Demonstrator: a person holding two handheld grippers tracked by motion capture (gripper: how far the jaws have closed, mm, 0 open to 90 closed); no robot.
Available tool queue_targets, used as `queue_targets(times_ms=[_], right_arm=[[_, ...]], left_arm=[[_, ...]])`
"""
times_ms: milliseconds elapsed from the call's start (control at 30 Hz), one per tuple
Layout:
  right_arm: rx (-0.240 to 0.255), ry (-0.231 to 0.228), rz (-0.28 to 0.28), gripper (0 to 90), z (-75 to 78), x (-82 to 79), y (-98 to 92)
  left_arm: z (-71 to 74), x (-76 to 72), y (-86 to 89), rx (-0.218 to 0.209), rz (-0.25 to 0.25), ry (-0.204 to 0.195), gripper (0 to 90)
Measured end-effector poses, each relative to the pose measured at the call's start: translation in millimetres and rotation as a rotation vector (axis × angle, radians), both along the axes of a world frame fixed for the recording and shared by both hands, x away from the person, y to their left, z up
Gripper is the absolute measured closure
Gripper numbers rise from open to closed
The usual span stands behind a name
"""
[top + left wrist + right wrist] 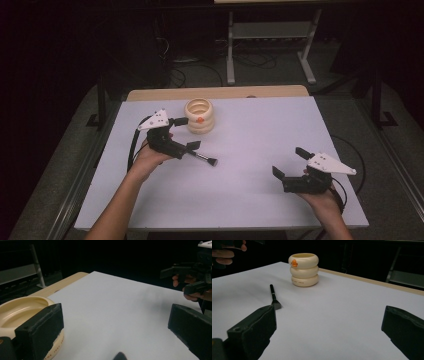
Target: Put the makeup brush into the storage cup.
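Observation:
A cream holder point(199, 116) made of three stacked rings, with a small orange mark, stands at the back middle of the white table point(250, 130). A black brush point(205, 159) lies flat in front of it, bristles toward the right. My left gripper point(187, 133) is open just left of the holder and above the brush handle, holding nothing. In the left gripper view the holder point(20, 312) sits by the left jaw and the brush tip point(120, 356) peeks in at the bottom. My right gripper point(290, 162) is open near the front right, empty. The right gripper view faces the holder point(303, 269) and brush point(273, 296).
A bare wooden strip point(215, 93) runs along the table's far edge. Beyond it stands a grey metal shelf frame point(270, 40) on a dark floor with cables. The table's front edge point(220, 227) lies close to both forearms.

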State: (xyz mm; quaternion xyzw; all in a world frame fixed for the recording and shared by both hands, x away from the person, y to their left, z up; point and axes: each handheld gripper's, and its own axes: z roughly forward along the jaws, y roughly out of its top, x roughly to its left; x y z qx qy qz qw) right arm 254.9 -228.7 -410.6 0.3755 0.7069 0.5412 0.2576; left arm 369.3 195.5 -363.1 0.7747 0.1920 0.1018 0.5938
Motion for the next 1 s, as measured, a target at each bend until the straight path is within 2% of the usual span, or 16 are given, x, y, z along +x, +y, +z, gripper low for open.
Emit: queue_targets(times_ms=[367, 467, 633, 667, 1000], right_arm=[[0.006, 0.000, -0.006, 0.0, 0.5, 0.0, -0.5], [0.006, -0.002, -0.010, 0.0, 0.3, 0.3, -1.2], [0.008, -0.002, -0.012, 0.0, 0.4, 0.8, -1.6], [0.008, -0.003, -0.013, 0.0, 0.6, 0.7, -1.6], [0.008, 0.003, -0.013, 0.0, -0.1, 0.5, -0.6]], left_arm=[[4.0, 10.5, -12.4, -0.008, -0.011, -0.005, 0.0], [4.8, 13.7, -15.6, 0.005, -0.016, -0.011, 0.0], [5.6, 18.5, -19.4, -0.016, -0.014, -0.006, 0.0], [5.5, 20.2, -19.4, -0.003, -0.020, -0.015, 0.0], [3.1, 26.5, -21.4, -0.001, -0.037, -0.016, 0.0]])
